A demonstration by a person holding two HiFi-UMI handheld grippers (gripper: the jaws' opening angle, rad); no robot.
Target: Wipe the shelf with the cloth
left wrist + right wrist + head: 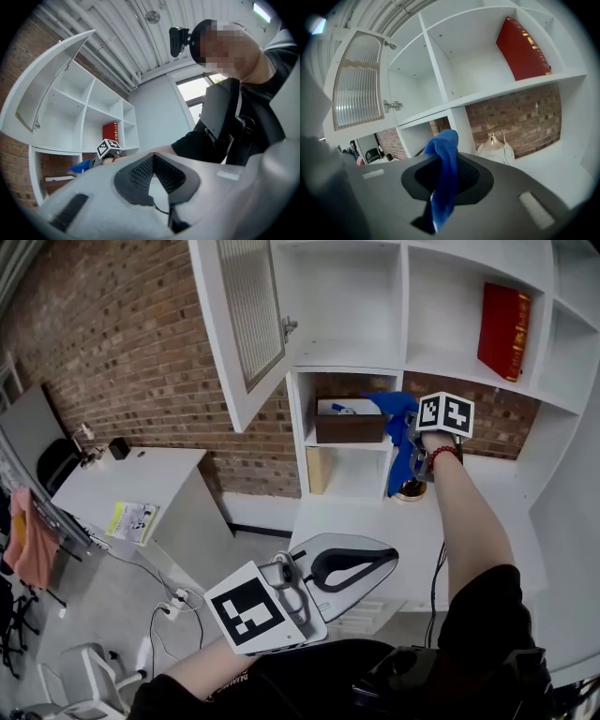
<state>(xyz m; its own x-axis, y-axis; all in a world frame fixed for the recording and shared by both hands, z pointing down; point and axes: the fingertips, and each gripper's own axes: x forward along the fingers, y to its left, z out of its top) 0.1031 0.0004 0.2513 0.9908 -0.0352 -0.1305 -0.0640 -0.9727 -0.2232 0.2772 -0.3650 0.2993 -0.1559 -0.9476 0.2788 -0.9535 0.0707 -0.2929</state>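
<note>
A blue cloth (397, 418) hangs from my right gripper (407, 435), which is shut on it in front of the white shelf unit (352, 360), at the brick-backed middle cubbies. In the right gripper view the cloth (444, 173) drapes out between the jaws of the right gripper (446, 161) and hides the fingertips. My left gripper (384, 559) is held low near my body, away from the shelf, jaw tips together with nothing between them. In the left gripper view the left gripper (153, 157) points upward, with the cloth (80, 165) small at the left.
A red book (502, 331) leans in an upper cubby. The cabinet door (246, 320) hangs open at the upper left. A brown box (349, 426) fills the left middle cubby. A white vase (494, 147) stands on the lower surface. A white desk (131, 479) is at the left.
</note>
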